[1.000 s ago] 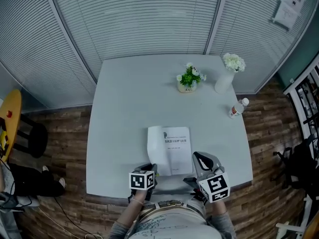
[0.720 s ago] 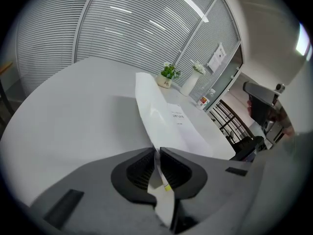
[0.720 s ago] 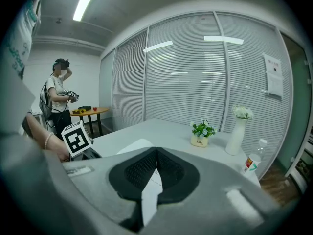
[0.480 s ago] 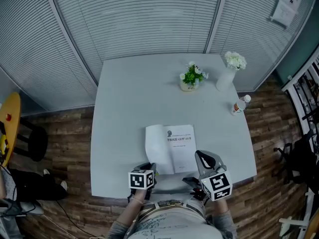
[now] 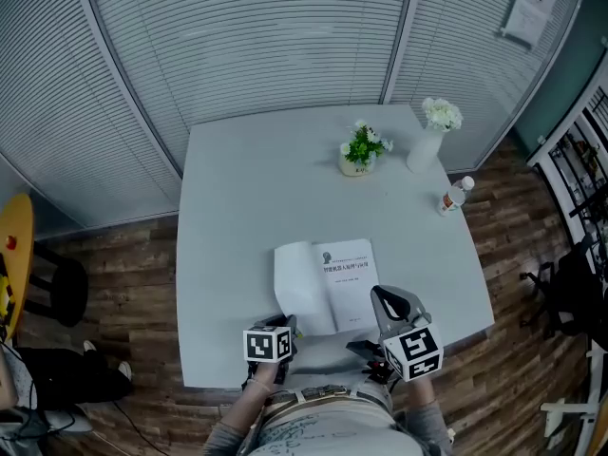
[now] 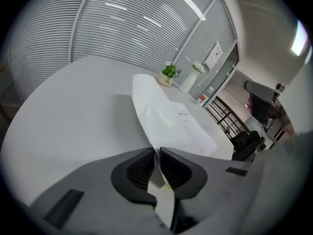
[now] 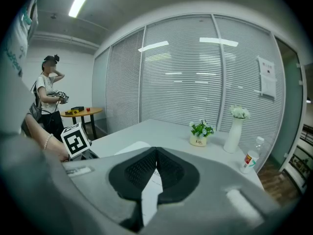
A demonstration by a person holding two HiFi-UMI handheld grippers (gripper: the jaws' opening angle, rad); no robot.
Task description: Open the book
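Note:
The white book (image 5: 342, 283) lies near the table's front edge, and its cover leaf (image 5: 293, 288) is lifted and curled up on the left. My left gripper (image 5: 288, 322) sits at the book's near left corner. It is shut on that leaf's lower edge, and in the left gripper view the sheet (image 6: 154, 109) runs out from between the jaws (image 6: 157, 154). My right gripper (image 5: 376, 298) hovers over the book's near right corner. Its jaws (image 7: 156, 152) meet at the tips, and the white book (image 7: 148, 195) shows through the gap below them.
A small potted plant (image 5: 359, 150), a white vase of flowers (image 5: 429, 141) and a bottle (image 5: 454, 196) stand at the table's (image 5: 256, 188) far right. Blinds close the back. A person (image 7: 49, 97) and a yellow side table (image 7: 80, 112) are off to the left.
The lifted cover leaf has curled wider to the left. Both grippers have shifted slightly along the near edge, and the left keeps its hold.

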